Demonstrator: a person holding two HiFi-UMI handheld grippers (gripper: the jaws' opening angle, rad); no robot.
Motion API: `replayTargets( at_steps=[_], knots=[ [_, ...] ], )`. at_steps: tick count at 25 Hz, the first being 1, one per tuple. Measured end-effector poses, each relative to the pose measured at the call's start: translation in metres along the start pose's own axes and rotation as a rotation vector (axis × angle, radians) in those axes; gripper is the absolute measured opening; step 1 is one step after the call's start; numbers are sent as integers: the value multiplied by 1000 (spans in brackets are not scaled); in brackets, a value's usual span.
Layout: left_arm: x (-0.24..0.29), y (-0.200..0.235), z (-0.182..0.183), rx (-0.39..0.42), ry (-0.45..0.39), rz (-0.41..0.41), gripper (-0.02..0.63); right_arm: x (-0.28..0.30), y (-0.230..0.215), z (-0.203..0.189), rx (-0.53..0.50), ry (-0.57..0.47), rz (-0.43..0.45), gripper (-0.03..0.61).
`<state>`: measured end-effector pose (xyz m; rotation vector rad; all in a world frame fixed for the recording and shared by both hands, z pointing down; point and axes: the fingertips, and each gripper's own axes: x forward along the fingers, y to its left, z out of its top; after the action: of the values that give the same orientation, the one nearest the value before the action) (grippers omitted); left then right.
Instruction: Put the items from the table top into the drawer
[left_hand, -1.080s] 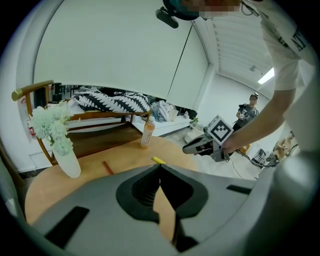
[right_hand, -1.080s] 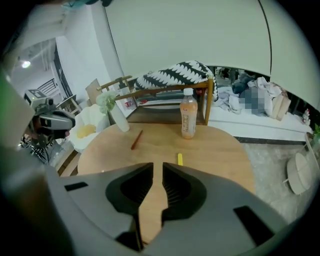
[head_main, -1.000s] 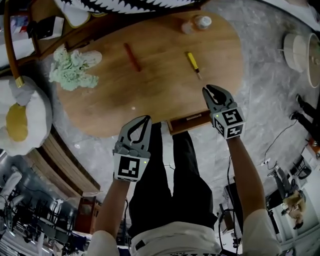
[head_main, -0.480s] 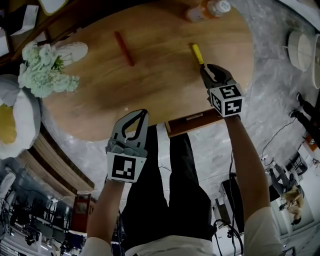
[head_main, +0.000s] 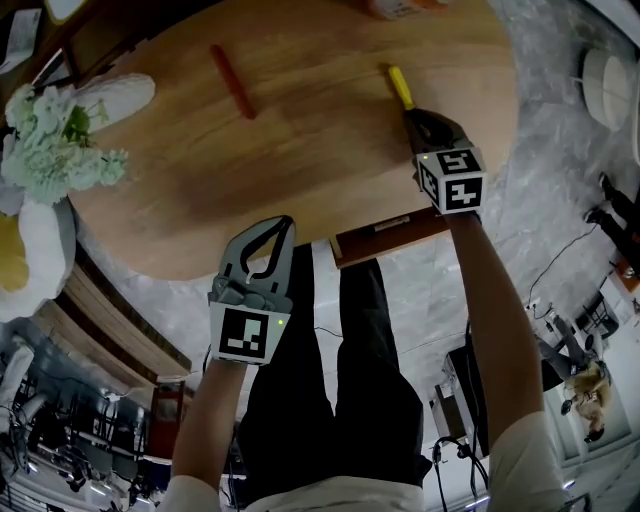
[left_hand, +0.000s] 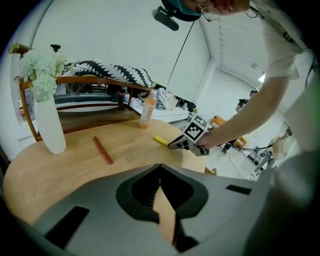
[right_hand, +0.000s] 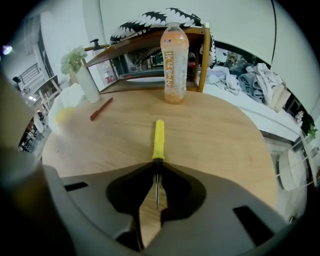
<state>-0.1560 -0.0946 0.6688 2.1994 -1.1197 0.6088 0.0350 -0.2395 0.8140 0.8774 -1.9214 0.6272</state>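
A yellow-handled screwdriver (head_main: 400, 87) (right_hand: 158, 140) lies on the oval wooden table (head_main: 300, 170), its metal shaft pointing toward me. My right gripper (head_main: 418, 118) (right_hand: 157, 162) is down on it and its jaws are closing. The tips meet on the dark neck below the handle, and the shaft runs back between the jaws. A red stick (head_main: 232, 80) (left_hand: 102, 150) lies further left on the table. My left gripper (head_main: 285, 222) (left_hand: 160, 166) hangs shut and empty over the table's near edge. The drawer (head_main: 385, 235) stands a little open under the near edge, beside my right wrist.
An orange drink bottle (right_hand: 175, 57) (left_hand: 147, 112) stands at the far edge of the table. A white vase with pale flowers (head_main: 60, 140) (left_hand: 47, 115) stands at the left end. A wooden shelf (right_hand: 145, 60) sits behind the table, and the person's legs (head_main: 340, 370) are below the drawer.
My right gripper has moved forward from near the drawer to the screwdriver and come down onto its neck. The left gripper has sunk slightly and stayed shut.
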Motion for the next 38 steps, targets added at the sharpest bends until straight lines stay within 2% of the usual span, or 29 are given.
replayTargets(
  at_steps=[6, 12, 16, 19, 25, 28, 38],
  knots=[
    [4, -5, -5, -46, 7, 10, 21, -15, 11, -7, -13, -21, 43, 66],
    [5, -20, -12, -10, 23, -4, 21, -38, 27, -23, -42, -36, 96, 64],
    [5, -31, -15, -14, 18, 6, 21, -48, 42, -40, -109, -33, 136, 64],
    [5, -40, -14, -60, 3, 30, 21, -56, 49, -53, -148, -28, 166, 64],
    [3, -56, -28, -87, 6, 56, 21, -75, 69, -77, -211, -13, 243, 64],
    [2, -64, -33, -74, 8, 64, 20, -83, 79, -93, -290, 5, 285, 66],
    [1, -84, -49, -112, 9, 102, 21, -108, 108, -154, -420, 79, 438, 66]
  ],
)
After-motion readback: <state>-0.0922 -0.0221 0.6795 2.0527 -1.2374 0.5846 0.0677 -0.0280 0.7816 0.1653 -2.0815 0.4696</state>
